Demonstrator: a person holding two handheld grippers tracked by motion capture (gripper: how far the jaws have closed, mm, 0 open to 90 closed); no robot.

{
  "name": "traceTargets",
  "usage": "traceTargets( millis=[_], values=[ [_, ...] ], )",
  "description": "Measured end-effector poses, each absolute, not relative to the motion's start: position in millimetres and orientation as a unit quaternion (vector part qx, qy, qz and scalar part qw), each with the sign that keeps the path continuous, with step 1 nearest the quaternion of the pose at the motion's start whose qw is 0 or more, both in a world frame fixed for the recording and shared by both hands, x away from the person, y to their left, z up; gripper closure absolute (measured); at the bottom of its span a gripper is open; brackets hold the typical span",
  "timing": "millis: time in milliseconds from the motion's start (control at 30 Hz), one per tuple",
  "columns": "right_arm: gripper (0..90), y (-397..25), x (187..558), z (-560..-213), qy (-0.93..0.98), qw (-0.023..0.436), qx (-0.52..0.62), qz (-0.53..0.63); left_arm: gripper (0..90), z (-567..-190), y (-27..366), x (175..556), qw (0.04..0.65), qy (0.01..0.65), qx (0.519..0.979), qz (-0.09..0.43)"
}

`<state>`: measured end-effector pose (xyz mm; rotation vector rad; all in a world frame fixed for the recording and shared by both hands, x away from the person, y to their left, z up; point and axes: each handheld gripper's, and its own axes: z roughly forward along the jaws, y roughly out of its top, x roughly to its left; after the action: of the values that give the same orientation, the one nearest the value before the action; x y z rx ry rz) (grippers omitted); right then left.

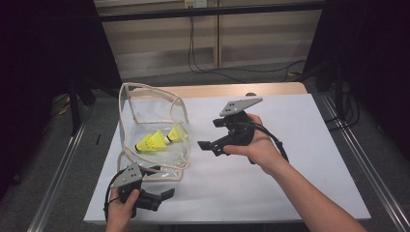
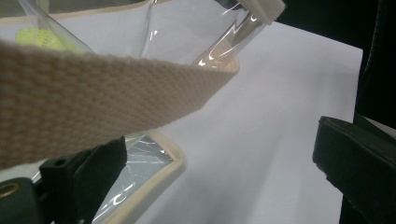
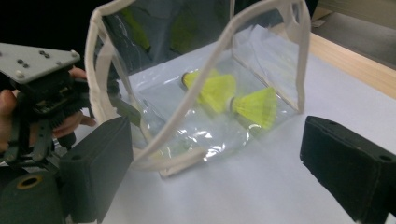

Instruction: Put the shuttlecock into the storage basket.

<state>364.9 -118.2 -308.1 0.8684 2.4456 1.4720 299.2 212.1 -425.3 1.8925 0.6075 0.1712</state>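
A clear plastic bag (image 1: 152, 104) with beige webbing trim stands open on the white table sheet (image 1: 300, 159). Two yellow shuttlecocks (image 1: 151, 141) lie inside it, seen through the plastic as shuttlecocks (image 3: 243, 98) in the right gripper view. My left gripper (image 1: 161, 182) is open at the bag's near corner. In its own view the left gripper (image 2: 219, 172) has a beige strap (image 2: 93, 98) crossing above its left jaw. My right gripper (image 1: 210, 134) is open just right of the bag and points at it. The right gripper (image 3: 224, 172) holds nothing.
The wooden table edge (image 1: 232, 89) runs behind the sheet. Metal rails (image 1: 360, 159) flank the table on both sides. A black cable (image 1: 203, 67) trails over the floor beyond. In the right gripper view the left gripper's grey plate (image 3: 35, 58) and a hand show beside the bag.
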Motion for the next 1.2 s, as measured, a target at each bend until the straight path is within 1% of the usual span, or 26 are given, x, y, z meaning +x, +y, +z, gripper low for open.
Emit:
traceTargets(
  millis=[667, 733, 1200],
  values=[
    [9.2, -173, 362, -359, 0.807, 0.088, 0.322, 0.488, 3.1, -425, 212, 299, 0.541, 0.256, 0.797, 0.072],
    [9.3, -177, 361, -363, 0.805, 0.097, 0.320, 0.489, 3.1, -425, 212, 299, 0.542, 0.257, 0.797, 0.073],
    [9.1, -207, 353, -387, 0.797, 0.092, 0.343, 0.489, 3.1, -426, 212, 299, 0.541, 0.256, 0.798, 0.073]
  ],
)
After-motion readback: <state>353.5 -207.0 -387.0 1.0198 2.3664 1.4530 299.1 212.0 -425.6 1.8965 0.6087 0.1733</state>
